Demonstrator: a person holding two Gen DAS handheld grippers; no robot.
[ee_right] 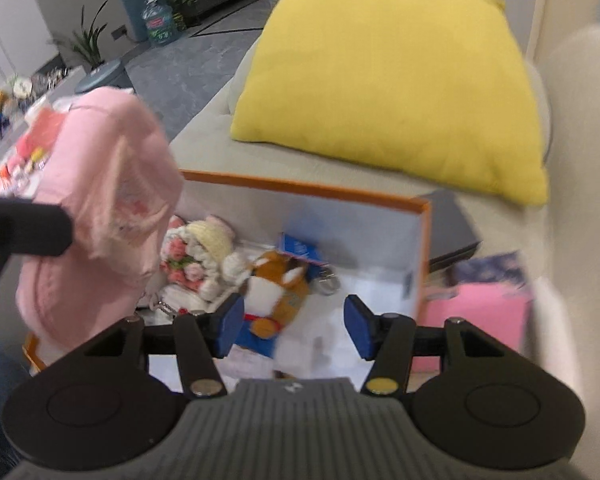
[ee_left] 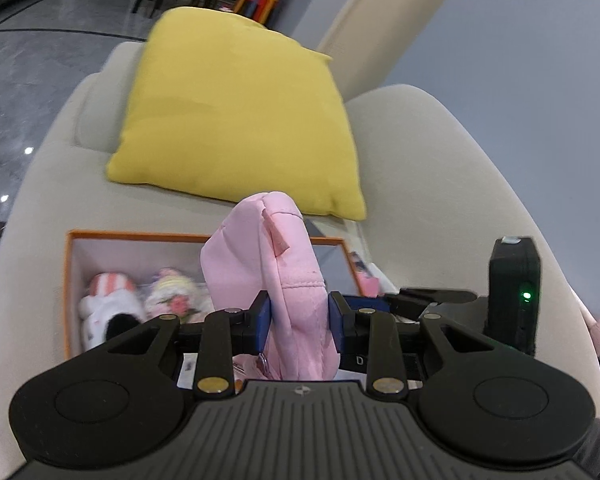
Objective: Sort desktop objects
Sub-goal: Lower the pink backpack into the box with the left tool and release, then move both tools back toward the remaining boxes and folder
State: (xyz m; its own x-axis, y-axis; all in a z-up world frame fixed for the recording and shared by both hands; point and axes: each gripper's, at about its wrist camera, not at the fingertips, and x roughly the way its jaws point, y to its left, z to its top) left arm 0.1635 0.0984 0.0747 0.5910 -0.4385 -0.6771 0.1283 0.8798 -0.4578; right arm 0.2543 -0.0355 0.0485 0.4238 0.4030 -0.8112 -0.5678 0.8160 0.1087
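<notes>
On the sofa (ee_left: pixel 420 152), we hold a pink bag (ee_left: pixel 284 280) up over the toy box (ee_right: pixel 416 208).

Our left tongs (ee_left: pixel 298 316) squeeze the soft bag in the middle, so it hangs clear of the box and does not flop onto the toys. Our right tongs (ee_right: pixel 296 326) are open with nothing in them, right over the brown plush (ee_right: pixel 276 284), which lies in the box next to the knit doll (ee_right: pixel 208 248). We think the box is where the small things go. The yellow pillow (ee_left: pixel 236 116) sits behind the box, out of our way.
</notes>
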